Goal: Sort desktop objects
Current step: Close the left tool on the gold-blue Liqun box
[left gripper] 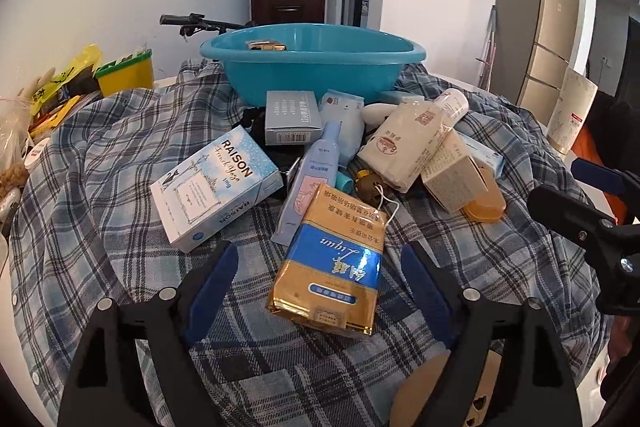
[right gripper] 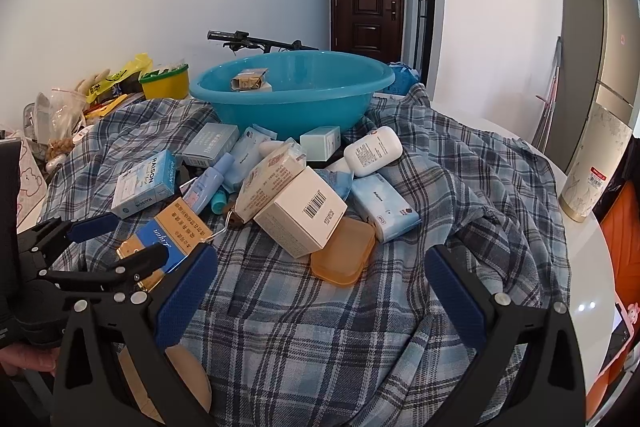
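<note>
Left wrist view: the left gripper (left gripper: 320, 279) stands with jaws apart around a gold-and-blue pack (left gripper: 334, 263) lying on the plaid cloth (left gripper: 100, 155); pads seem clear of it, though the far side is hard to read. The blue basin (left gripper: 312, 61) sits at the desk's far edge.

Right wrist view: the right gripper (right gripper: 320, 283) is spread wide, empty, near an orange soap case (right gripper: 342, 253).
</note>
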`<state>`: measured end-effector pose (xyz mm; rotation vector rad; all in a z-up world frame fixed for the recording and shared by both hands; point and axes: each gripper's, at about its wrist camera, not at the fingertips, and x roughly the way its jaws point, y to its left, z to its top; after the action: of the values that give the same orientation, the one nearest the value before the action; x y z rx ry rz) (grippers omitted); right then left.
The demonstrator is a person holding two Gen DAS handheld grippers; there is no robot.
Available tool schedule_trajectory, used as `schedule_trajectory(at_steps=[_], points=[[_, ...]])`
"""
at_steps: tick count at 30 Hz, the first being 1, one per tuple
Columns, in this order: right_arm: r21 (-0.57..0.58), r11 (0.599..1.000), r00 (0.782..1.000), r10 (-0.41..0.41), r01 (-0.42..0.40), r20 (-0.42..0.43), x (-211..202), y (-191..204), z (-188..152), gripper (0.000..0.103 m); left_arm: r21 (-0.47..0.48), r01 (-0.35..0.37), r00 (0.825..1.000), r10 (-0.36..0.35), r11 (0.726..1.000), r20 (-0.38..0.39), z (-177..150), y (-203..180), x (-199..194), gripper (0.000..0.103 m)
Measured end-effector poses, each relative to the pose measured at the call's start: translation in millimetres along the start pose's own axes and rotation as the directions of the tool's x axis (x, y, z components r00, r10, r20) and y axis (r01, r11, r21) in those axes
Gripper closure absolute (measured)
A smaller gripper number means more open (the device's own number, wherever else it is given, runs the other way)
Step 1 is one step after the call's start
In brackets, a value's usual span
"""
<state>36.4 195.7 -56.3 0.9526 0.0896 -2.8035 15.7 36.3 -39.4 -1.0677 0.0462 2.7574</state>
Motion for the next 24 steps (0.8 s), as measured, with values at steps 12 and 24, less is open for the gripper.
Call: schedule_trajectory(at_steps=[12, 24], points=[[0.02, 1.0, 1.0, -0.003, 0.003, -0.012, 4.6, -7.0, -2.6, 0.0, 0.066, -0.038, 0.99, 0.046, 0.997, -0.135, -5.2, -0.6, 32.4, 0.041], [0.014, 1.0, 1.0, -0.003, 0.003, -0.006, 2.7, -6.1, -1.9, 0.0, -0.094, -0.024, 0.996, 0.032, 0.995, 0.084, 13.0, 14.3, -27.5, 0.047]])
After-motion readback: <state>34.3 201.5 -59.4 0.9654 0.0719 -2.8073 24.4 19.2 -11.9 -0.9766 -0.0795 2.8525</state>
